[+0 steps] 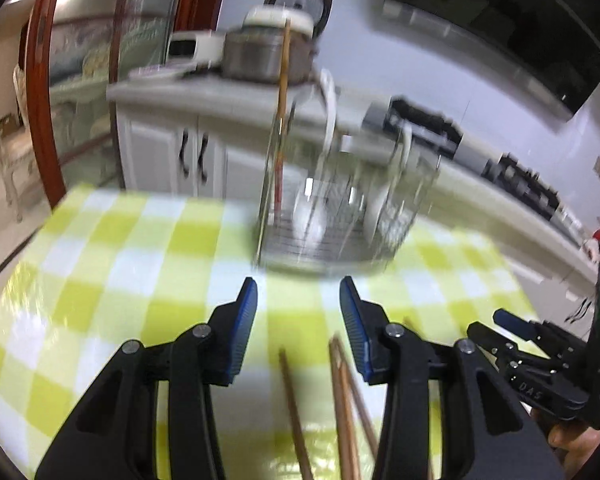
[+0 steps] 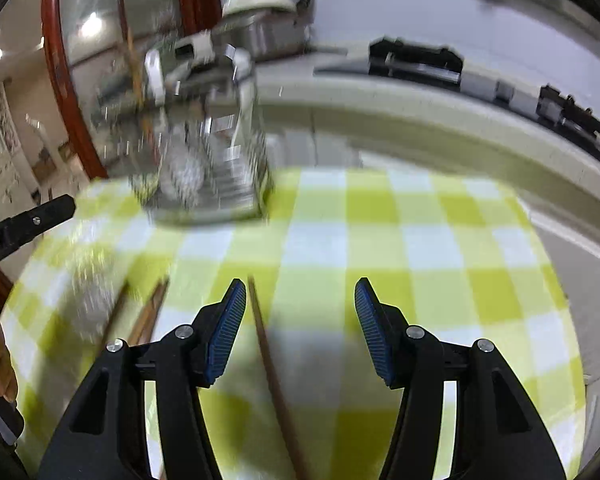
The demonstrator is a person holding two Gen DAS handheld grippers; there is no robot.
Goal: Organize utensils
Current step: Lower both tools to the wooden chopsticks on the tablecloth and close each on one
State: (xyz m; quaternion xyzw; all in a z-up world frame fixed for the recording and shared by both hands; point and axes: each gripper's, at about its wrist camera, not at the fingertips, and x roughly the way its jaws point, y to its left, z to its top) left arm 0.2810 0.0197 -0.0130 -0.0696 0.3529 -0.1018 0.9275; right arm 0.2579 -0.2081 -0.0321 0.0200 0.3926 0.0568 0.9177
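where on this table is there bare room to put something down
The checked cloth is bare right of the wire rack, out to the table's right edge. A smaller bare patch lies left of the rack. It is crowded near the front: loose chopsticks lie beneath the open left gripper, one by the open right gripper.

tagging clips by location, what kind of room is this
Most likely a home kitchen. A long countertop with a gas stove runs behind the checked tablecloth, a rice cooker stands on a cabinet, and a wire utensil rack sits on the table.
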